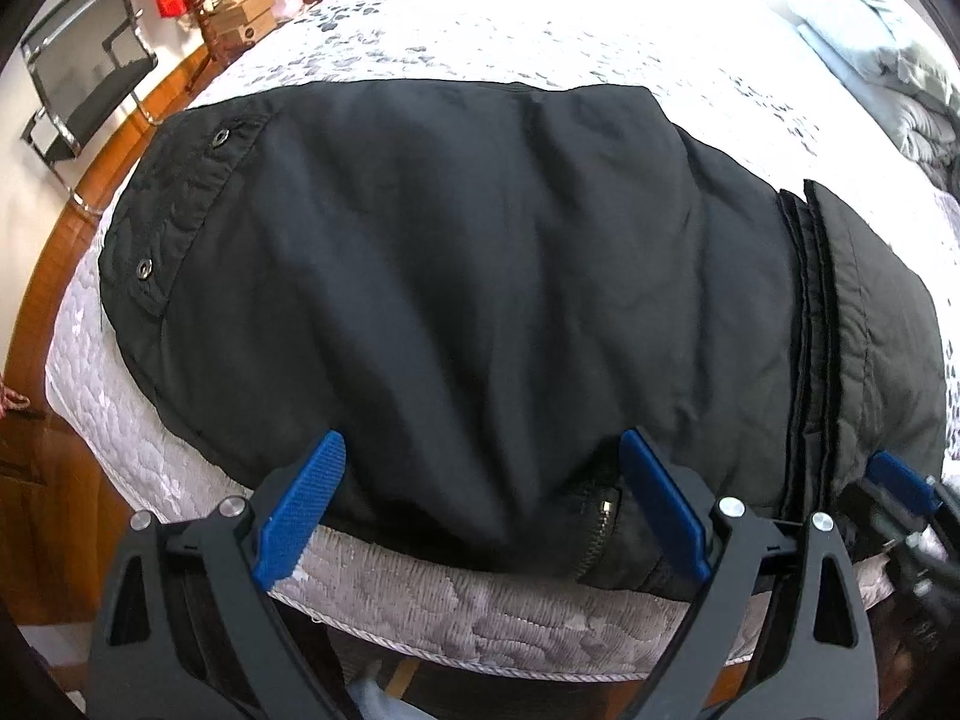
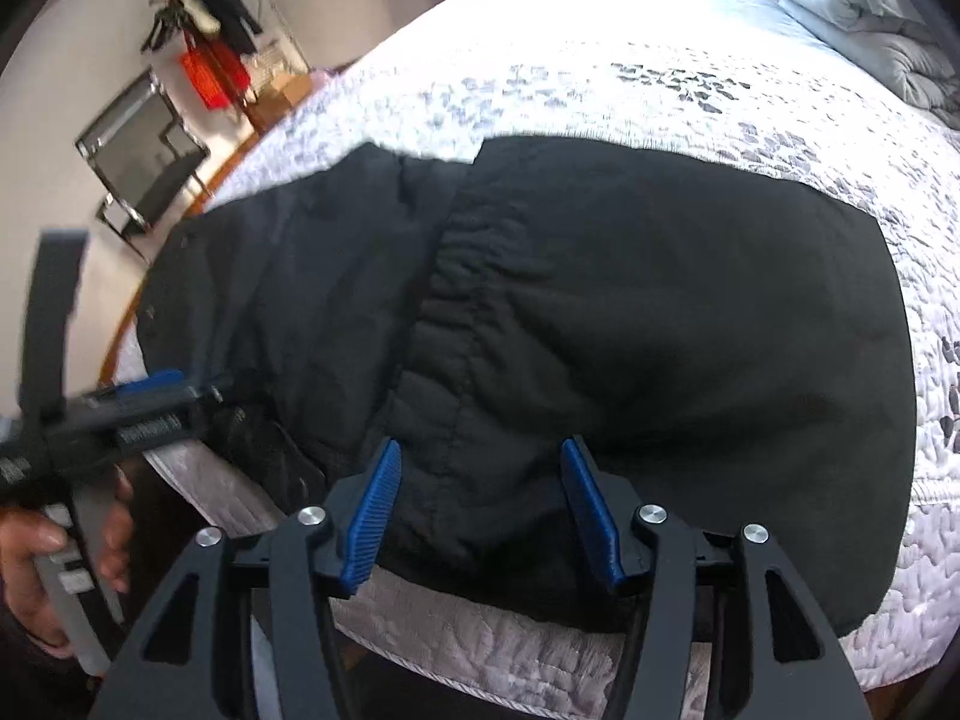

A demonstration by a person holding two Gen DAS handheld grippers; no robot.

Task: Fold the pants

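Note:
Black pants [image 1: 480, 270] lie folded flat on the white quilted bed [image 1: 540, 30], with two metal snaps [image 1: 144, 267] at the left end and a zipper [image 1: 603, 525] at the near edge. My left gripper [image 1: 480, 441] stands wide open over that near edge, its pads clear of the cloth. In the right wrist view the pants [image 2: 660, 330] show a gathered waistband [image 2: 444, 300]. My right gripper [image 2: 480, 450] is open above the near hem, with cloth lying flat under the gap. A hand [image 2: 36, 564] holds the left gripper [image 2: 180, 387] at the far left.
Grey bedding [image 1: 900, 78] is heaped at the bed's far right. A wooden bed frame [image 1: 66, 222] runs along the left. Beyond it stand a glass and metal stand [image 1: 84, 78], boxes [image 1: 240, 18] and a rack with clothes [image 2: 204, 18].

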